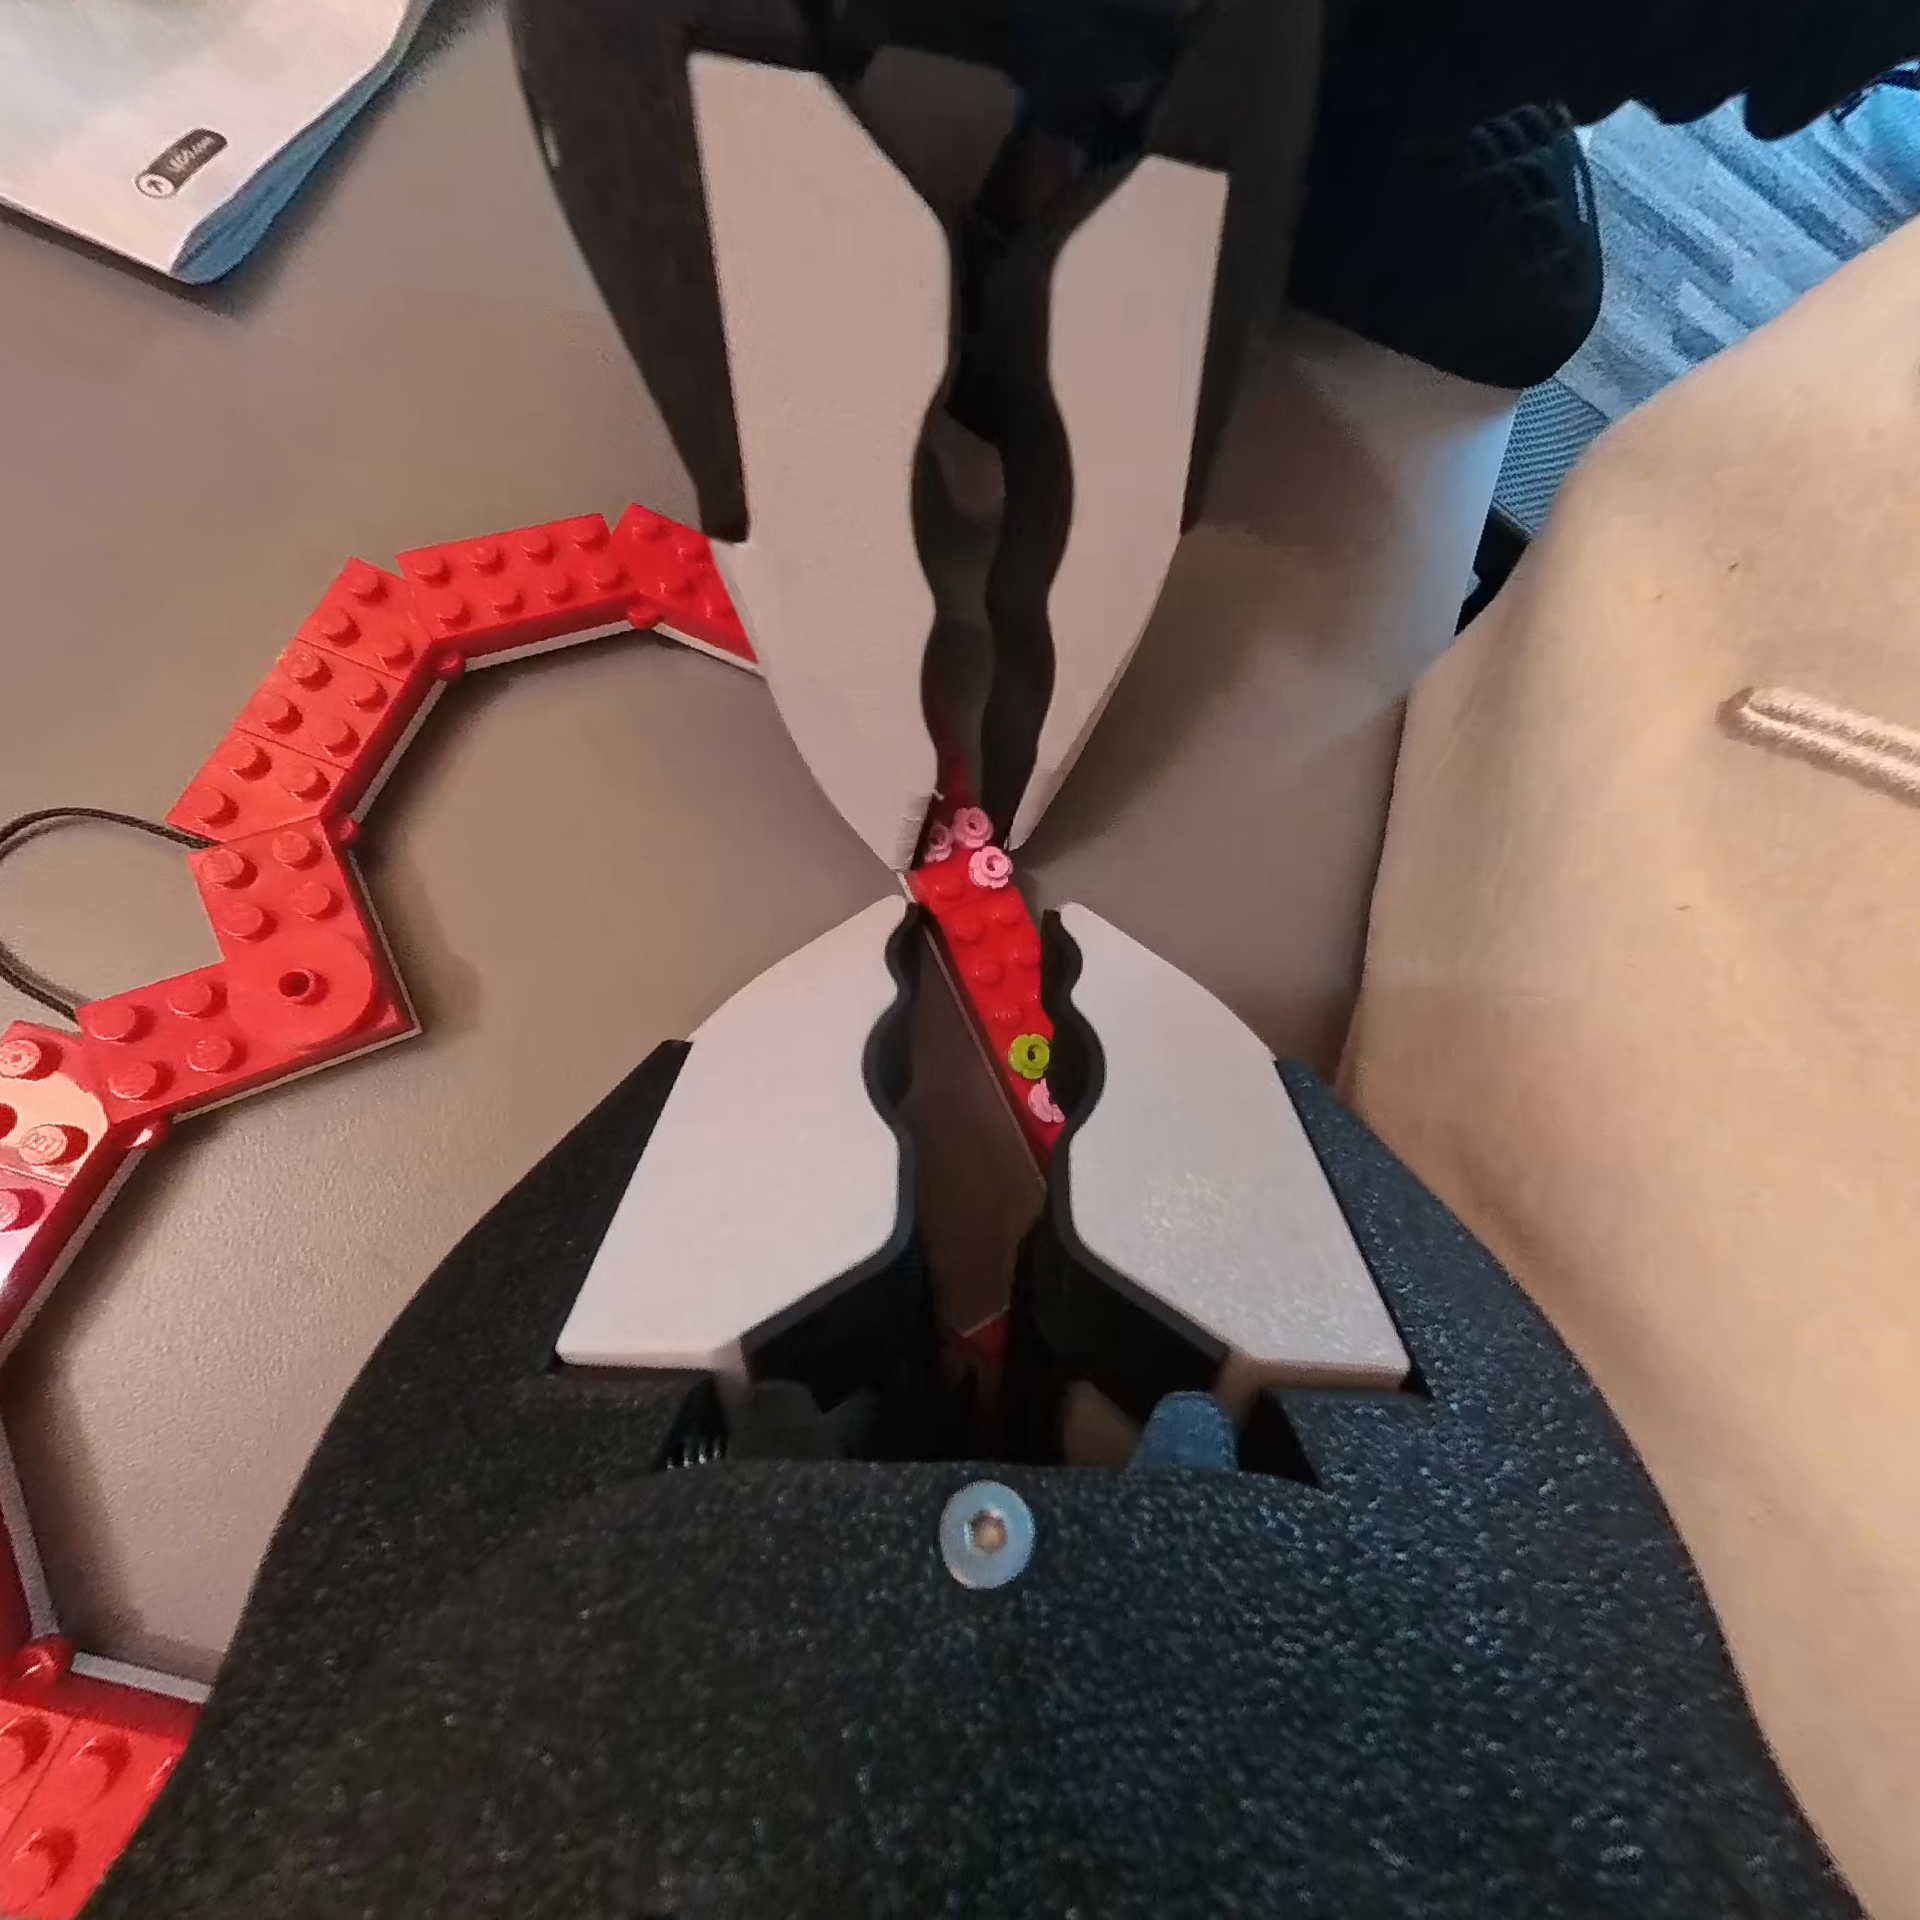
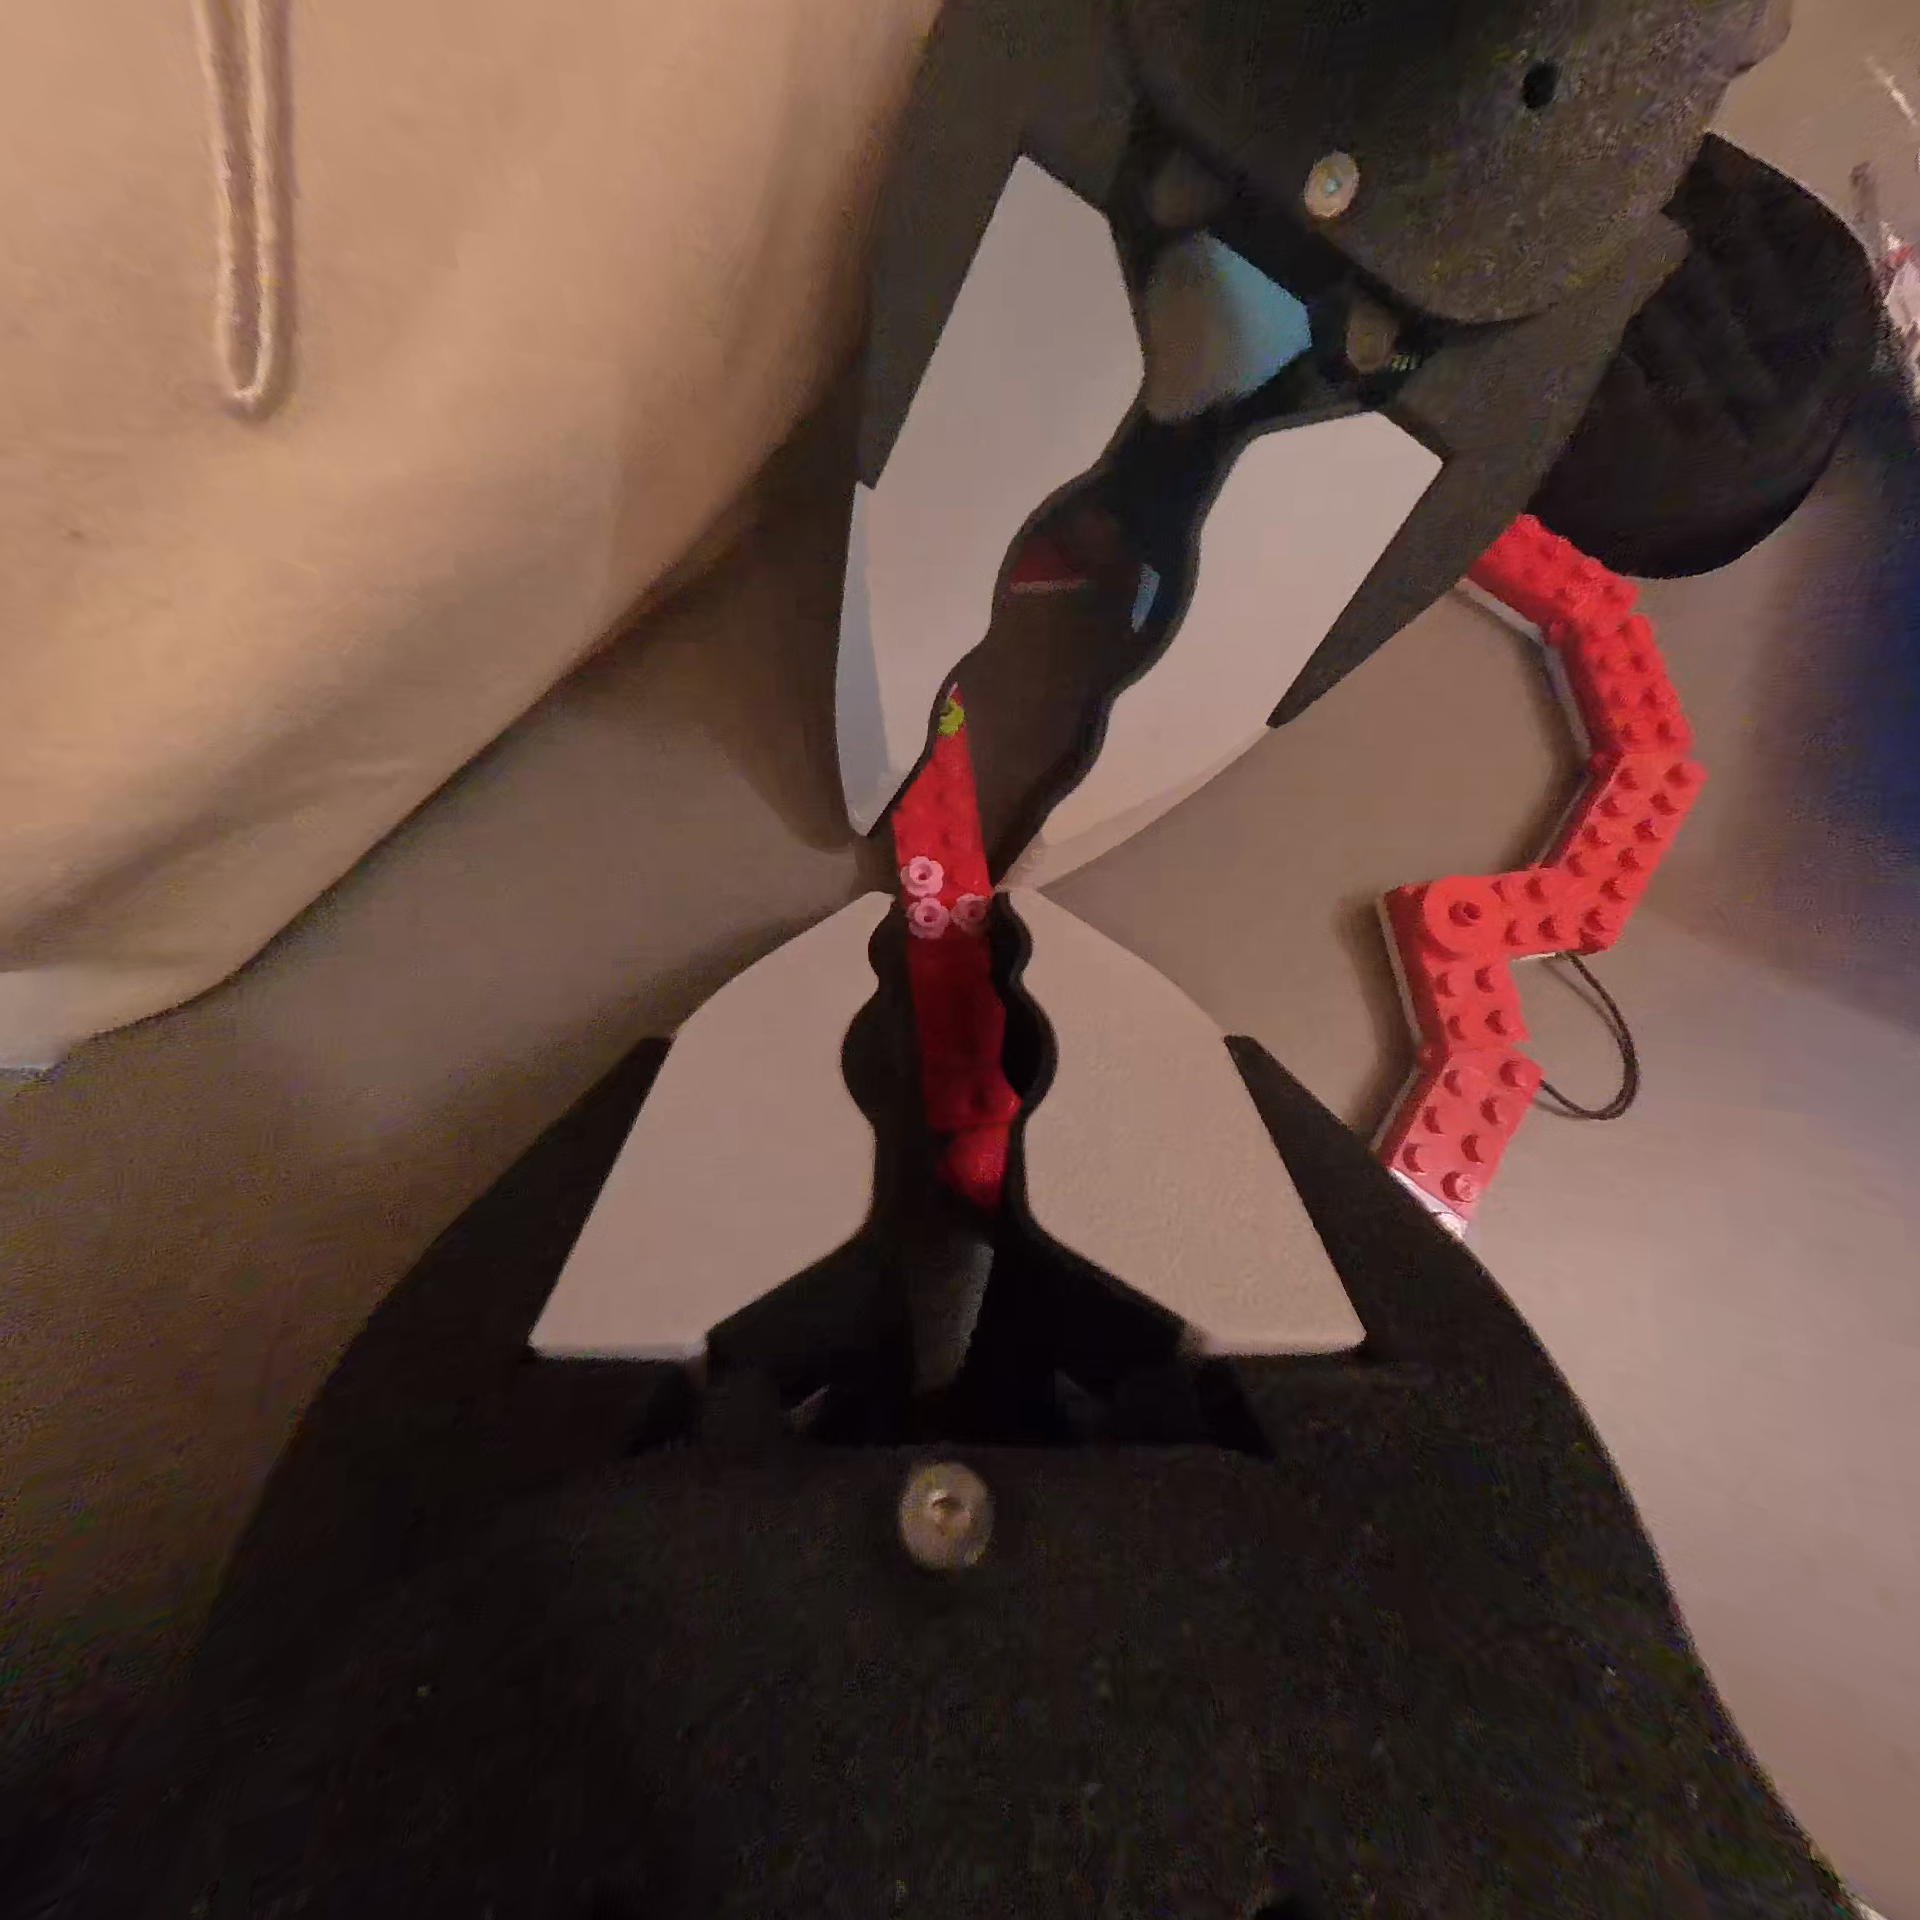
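Note:
A short red brick strip (image 1: 987, 956) with pink flower studs (image 1: 987, 862) and a lime stud (image 1: 1029, 1055) is held between the two grippers above the tan table (image 1: 520, 1195). My left gripper (image 1: 982, 909) is closed around its near end. My right gripper (image 1: 964, 836) comes in from the far side, tip to tip with the left, and is shut on the other end. In the right wrist view, the right gripper (image 2: 948, 914) clamps the strip (image 2: 940, 821) just below the pink studs (image 2: 925, 914). The left gripper (image 2: 956, 831) reaches in from above.
A zigzag red brick frame (image 1: 312, 748) with a white underside lies on the table to the left, with a thin black cord (image 1: 83, 823) beside it; it shows to the right in the right wrist view (image 2: 1621, 790). A white booklet (image 1: 187, 125) lies far left. A person's beige garment (image 1: 1662, 1039) is close on the right. Left and right tips are no more than a few centimetres apart.

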`<state>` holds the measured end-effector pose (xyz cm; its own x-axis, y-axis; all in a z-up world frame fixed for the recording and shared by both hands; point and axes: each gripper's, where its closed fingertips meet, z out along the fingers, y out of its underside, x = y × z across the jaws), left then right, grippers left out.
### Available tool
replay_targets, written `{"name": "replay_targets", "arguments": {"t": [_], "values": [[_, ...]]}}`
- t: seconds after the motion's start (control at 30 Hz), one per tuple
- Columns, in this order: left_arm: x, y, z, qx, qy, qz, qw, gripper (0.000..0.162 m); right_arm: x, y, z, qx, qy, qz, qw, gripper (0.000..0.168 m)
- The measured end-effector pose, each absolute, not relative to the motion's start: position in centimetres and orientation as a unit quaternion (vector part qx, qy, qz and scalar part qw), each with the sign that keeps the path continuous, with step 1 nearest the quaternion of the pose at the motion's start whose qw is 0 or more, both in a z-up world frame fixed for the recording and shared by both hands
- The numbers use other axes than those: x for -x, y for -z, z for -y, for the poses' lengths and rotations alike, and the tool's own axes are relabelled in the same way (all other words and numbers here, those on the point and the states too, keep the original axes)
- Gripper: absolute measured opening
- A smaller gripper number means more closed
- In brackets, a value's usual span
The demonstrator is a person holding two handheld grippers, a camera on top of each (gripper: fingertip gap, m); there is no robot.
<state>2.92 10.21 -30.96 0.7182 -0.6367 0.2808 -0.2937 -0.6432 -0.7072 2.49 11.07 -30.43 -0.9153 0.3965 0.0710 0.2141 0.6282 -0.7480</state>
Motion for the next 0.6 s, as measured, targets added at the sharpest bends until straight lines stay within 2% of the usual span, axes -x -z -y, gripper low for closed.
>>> {"name": "replay_targets", "arguments": {"t": [0.23, 0.53, 0.6], "values": [[-2.78, 30.95, -10.29, 0.868, 0.262, -0.266, 0.328, 0.022, -2.39, 30.2, -11.06, 0.14, -0.325, 0.916, 0.187, 0.012], [-2.76, 30.93, -10.23, 0.867, 0.264, -0.268, 0.328, 0.022, -2.79, 29.65, -11.23, 0.292, -0.459, 0.838, 0.043, 0.005], [-2.76, 30.94, -10.23, 0.867, 0.262, -0.269, 0.329, 0.022, -2.82, 29.86, -11.56, 0.304, -0.452, 0.838, 0.041, 0.005]]}}
